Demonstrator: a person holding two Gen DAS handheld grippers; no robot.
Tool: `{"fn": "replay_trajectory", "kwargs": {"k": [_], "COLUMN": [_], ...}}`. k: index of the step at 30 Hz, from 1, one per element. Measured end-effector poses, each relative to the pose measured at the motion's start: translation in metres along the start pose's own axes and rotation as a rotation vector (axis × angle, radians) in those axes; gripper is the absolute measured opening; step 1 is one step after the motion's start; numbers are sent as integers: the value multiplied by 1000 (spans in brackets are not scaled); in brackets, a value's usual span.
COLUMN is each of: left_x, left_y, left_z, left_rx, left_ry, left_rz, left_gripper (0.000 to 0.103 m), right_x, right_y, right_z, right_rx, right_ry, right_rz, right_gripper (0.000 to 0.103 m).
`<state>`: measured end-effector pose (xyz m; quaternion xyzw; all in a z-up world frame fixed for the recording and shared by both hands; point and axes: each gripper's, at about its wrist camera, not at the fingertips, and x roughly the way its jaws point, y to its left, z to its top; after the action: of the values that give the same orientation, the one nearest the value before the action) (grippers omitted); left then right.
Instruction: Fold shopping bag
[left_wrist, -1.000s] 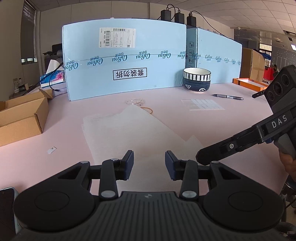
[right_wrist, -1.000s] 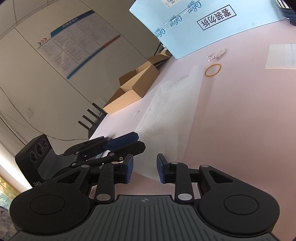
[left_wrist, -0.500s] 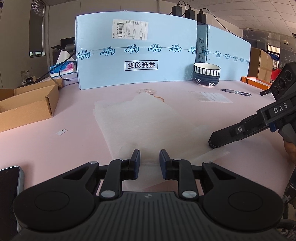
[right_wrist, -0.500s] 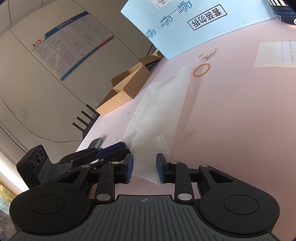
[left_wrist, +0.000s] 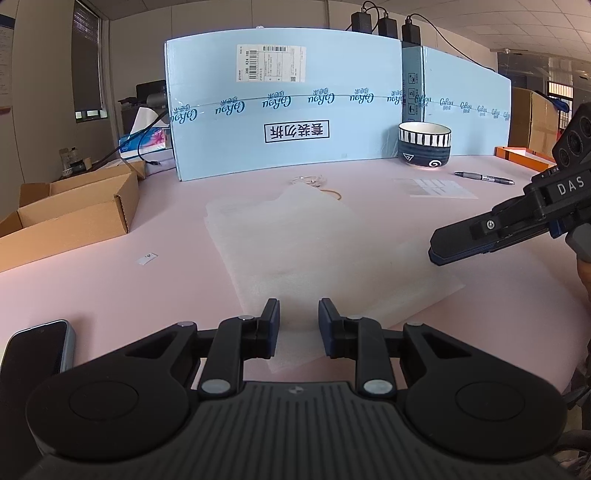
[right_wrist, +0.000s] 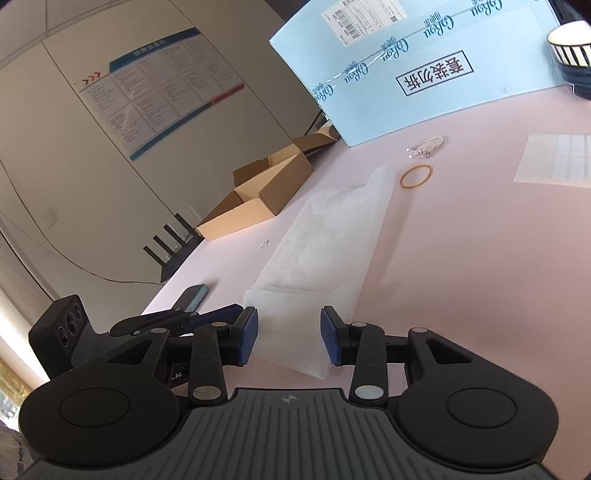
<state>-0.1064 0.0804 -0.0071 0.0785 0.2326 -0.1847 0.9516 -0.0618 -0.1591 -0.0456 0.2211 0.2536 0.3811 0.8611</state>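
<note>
one rubber band (right_wrist: 416, 176) beside bag (right_wrist: 314, 254)

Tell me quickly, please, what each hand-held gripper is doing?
Left hand-held gripper: open, holding nothing.
Right hand-held gripper: open, holding nothing.

Shopping bag (left_wrist: 314, 251): thin white, matt, finely textured non-woven sheet. Desk (left_wrist: 110, 288): smooth, matt pink surface. Left claw (left_wrist: 298, 325) and right claw (right_wrist: 289, 338): matt black plastic with blue ribbed pads and bright metal pins. Box (left_wrist: 70, 214): plain brown corrugated cardboard. Bowl (left_wrist: 424, 149): glossy glazed ceramic.
</note>
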Motion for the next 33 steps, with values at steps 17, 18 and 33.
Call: {"fn": "replay_trajectory", "kwargs": {"k": [17,18,33], "left_x": [-15,-18,-26], "left_y": [-33,-33,-38], "left_z": [2,1,-22], "left_rx": [358,381,1018], "left_ry": [-29,-30,-1], "left_rz": [-65,-64,27], "left_gripper": [24,31,50], "right_x": [20,24,48], "right_y": [94,95,95], "right_z": [-45,-49,-56], "right_rx": [-1056,-1109,-1460], "right_ry": [186,206,393], "right_rz": [-299,-303,-310], "right_gripper": [38,38,41]}}
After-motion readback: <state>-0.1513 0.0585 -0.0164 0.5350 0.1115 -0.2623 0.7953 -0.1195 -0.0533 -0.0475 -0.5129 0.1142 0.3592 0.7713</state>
